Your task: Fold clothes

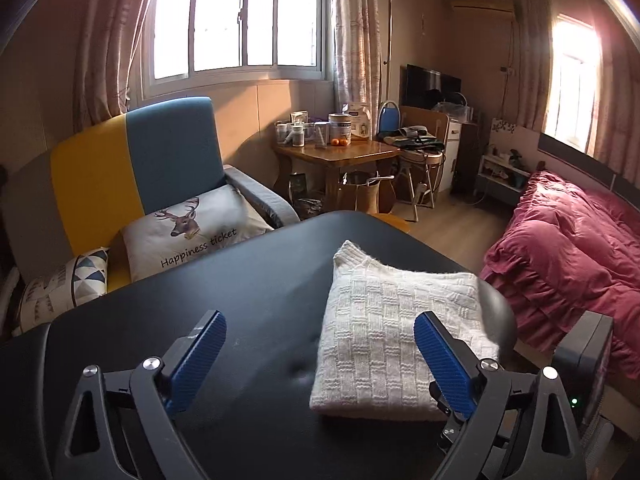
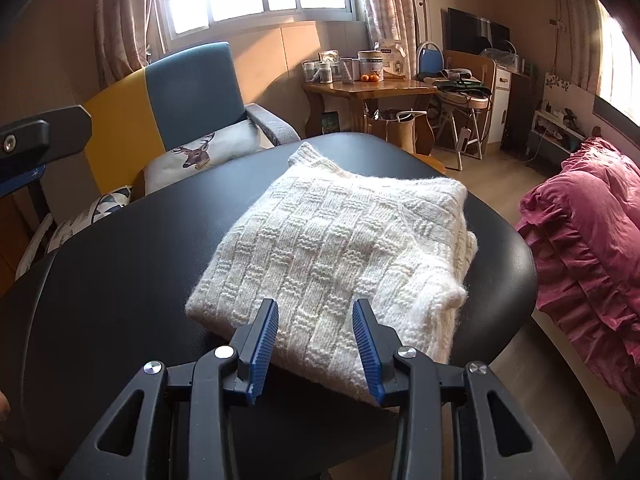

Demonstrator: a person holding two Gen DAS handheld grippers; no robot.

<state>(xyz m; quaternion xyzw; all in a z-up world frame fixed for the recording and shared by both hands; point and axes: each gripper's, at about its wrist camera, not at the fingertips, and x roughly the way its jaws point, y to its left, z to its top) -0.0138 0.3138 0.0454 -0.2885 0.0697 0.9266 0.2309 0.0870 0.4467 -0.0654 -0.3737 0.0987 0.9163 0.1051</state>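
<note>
One folded white sweater (image 2: 332, 248) on black table (image 2: 132, 280), two grippers, left gripper (image 1: 320, 334) and right gripper (image 2: 316, 322), jaws parted, empty.

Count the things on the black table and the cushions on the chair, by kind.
White basket-weave knitted sweater, folded, on the black table: 1
Deer-print cushion: 1
Blue-and-white triangle-pattern cushion: 1
Total: 3

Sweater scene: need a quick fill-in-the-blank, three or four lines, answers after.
1. The white knit sweater lies ____ on the black table.
2. Both the left gripper and the right gripper have their jaws ____.
3. The deer cushion sits on the yellow and ____ armchair.
4. The bedding is ____ in colour.

Answers: folded; open; blue; pink
</note>
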